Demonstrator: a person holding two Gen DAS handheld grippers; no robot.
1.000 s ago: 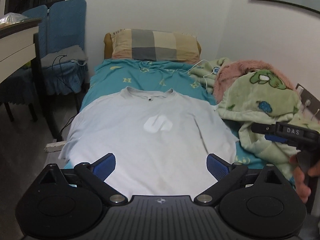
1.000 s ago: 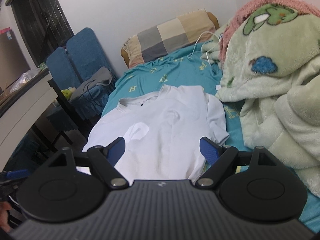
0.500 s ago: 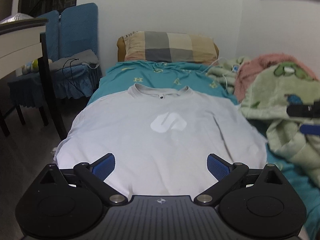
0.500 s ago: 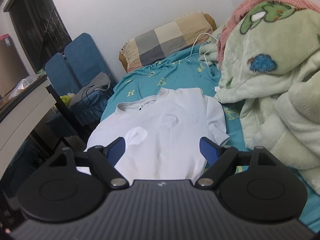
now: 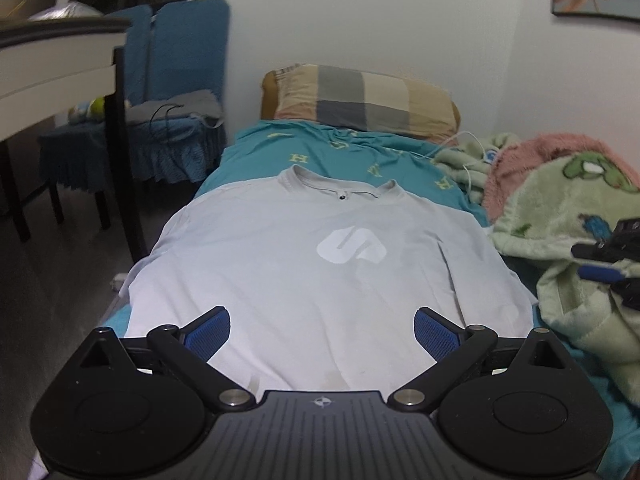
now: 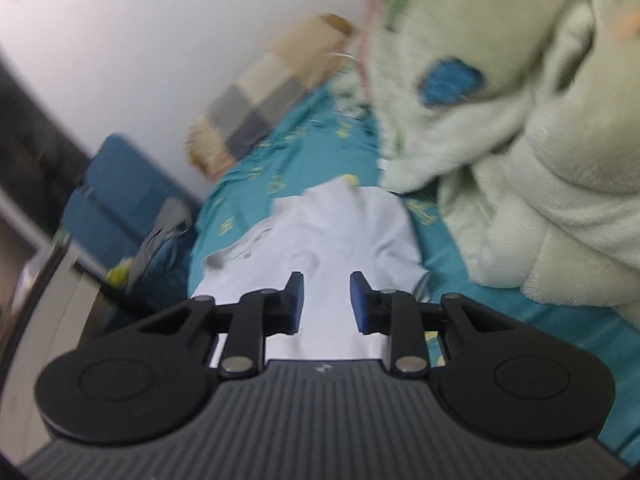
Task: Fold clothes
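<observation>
**White T-shirt flat on the teal sheet, both tongs above its hem**

The white T-shirt lies face up and unfolded along the bed, collar toward the checked pillow, hem nearest the cameras. Its chest carries a paler white logo with no readable letters; 1 small dark button sits at the neckline. The teal bedsheet is printed with yellow letters, of which an "H" can be read beyond the collar.

The left gripper hangs over the hem with its blue pads spread wide and nothing between them. The right gripper has its pads drawn to a narrow gap, not touching, with shirt cloth seen behind the gap; that view is blurred, so whether they touch the fabric cannot be told.

The shirt's left sleeve reaches the mattress edge, beside the dark table leg and blue-covered chairs. Its right edge lies just beside a heaped green fleece blanket, with a thin strip of bare sheet between them. Bare sheet shows between collar and pillow. A white cable lies near the pillow's right end.
</observation>
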